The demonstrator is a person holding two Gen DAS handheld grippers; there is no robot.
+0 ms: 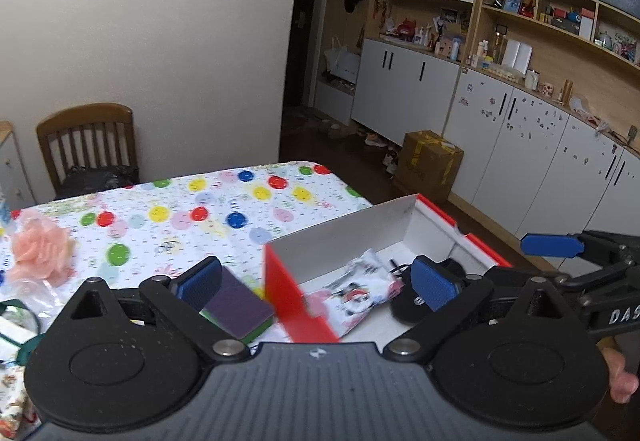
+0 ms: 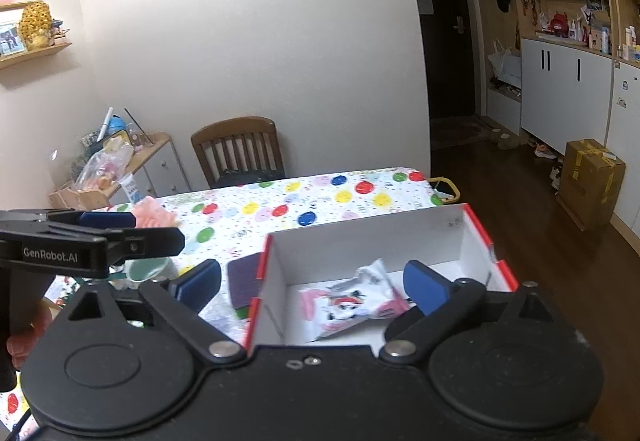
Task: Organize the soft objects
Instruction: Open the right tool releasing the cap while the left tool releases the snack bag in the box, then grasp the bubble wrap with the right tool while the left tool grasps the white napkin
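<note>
The purple-and-green flat sponge pad lies on the balloon-print surface, just ahead of the left tongs' left pad, long axis slanting away. Left tongs gape wide, empty, straddling the red-and-white cardboard box's wall. Right tongs, equally wide and empty, hang over the box's white printed soft packet; the left is nearer.

1. The tablecloth is white, scattered with red, blue, yellow and green balloon spots.
2. The box is red outside and white inside.
3. The printed cloth in the box is white with pink, red and black cartoon figures.
4. The sponge is purple over green.
5. The bath pouf is pale pink.
6. The fingers' pads are blue, on black arms.
</note>
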